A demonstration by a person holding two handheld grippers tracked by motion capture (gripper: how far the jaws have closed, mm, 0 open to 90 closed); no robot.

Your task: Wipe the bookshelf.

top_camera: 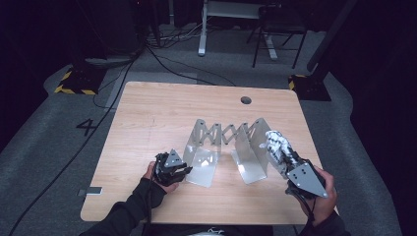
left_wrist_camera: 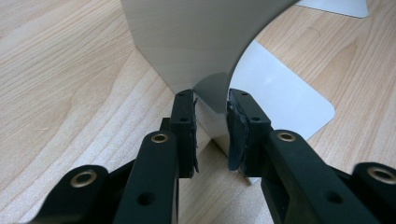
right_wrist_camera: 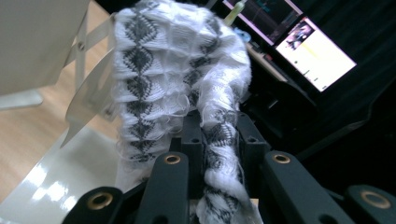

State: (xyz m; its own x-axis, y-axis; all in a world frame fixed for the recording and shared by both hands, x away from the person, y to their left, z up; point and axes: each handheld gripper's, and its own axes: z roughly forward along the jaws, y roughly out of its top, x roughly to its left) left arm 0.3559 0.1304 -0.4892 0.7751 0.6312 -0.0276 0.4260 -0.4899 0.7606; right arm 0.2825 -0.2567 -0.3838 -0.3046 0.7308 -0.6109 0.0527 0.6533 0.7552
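With the left gripper (left_wrist_camera: 211,133) narrowly astride the rack (top_camera: 227,147) plate but not clamped, the rack may slide when the right gripper (right_wrist_camera: 219,140), clamping the cloth (right_wrist_camera: 177,79) at its right end, pushes in.

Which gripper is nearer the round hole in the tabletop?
Right, slightly. The right gripper, holding the knitted cloth, sits below-right of the hole; the left gripper sits farther, below-left.
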